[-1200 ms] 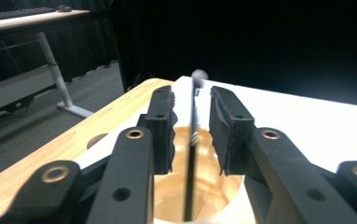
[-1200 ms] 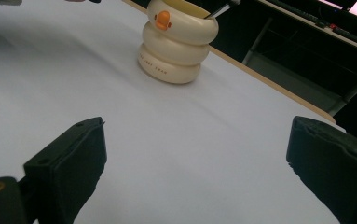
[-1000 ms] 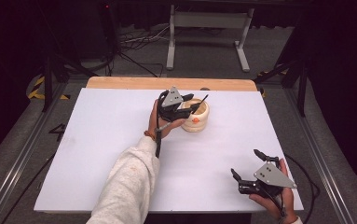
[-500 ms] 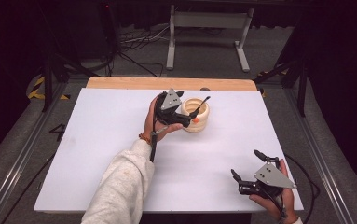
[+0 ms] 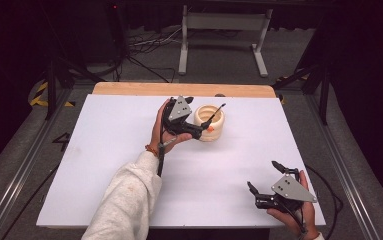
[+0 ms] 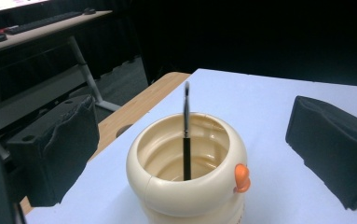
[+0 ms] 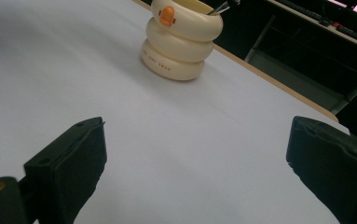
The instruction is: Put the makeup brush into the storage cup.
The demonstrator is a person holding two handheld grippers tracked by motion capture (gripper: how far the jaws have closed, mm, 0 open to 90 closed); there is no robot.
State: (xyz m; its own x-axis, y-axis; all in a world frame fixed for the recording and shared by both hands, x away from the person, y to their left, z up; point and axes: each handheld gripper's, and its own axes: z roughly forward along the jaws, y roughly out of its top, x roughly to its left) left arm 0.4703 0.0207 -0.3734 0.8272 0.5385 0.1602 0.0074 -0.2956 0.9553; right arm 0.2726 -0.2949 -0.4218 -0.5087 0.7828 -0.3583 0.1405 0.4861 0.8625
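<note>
A cream ringed pot (image 5: pixel 211 124) with an orange duck beak (image 6: pixel 241 178) stands at the back middle of the white table (image 5: pixel 104 150). A thin black pen (image 5: pixel 214 114) leans inside it, its tip above the rim. My left gripper (image 5: pixel 195 117) is just left of the pot and open. In the left gripper view the pot (image 6: pixel 185 186) and the pen (image 6: pixel 186 140) sit between the wide-apart jaws, untouched. My right gripper (image 5: pixel 262 175) rests open near the front right corner with nothing between its jaws. The right gripper view shows the pot (image 7: pixel 181 42) far ahead.
A wooden strip (image 5: pixel 179 89) runs along the table's back edge. Beyond it stand a metal stand (image 5: pixel 221 30), cables and dark floor. A white sleeve (image 5: pixel 124 200) crosses the table's front middle. Metal rails (image 5: pixel 24 165) flank the table.
My left gripper has drifted slightly toward the near side beside the pot. The pen stays in the pot. The right gripper has not moved.
</note>
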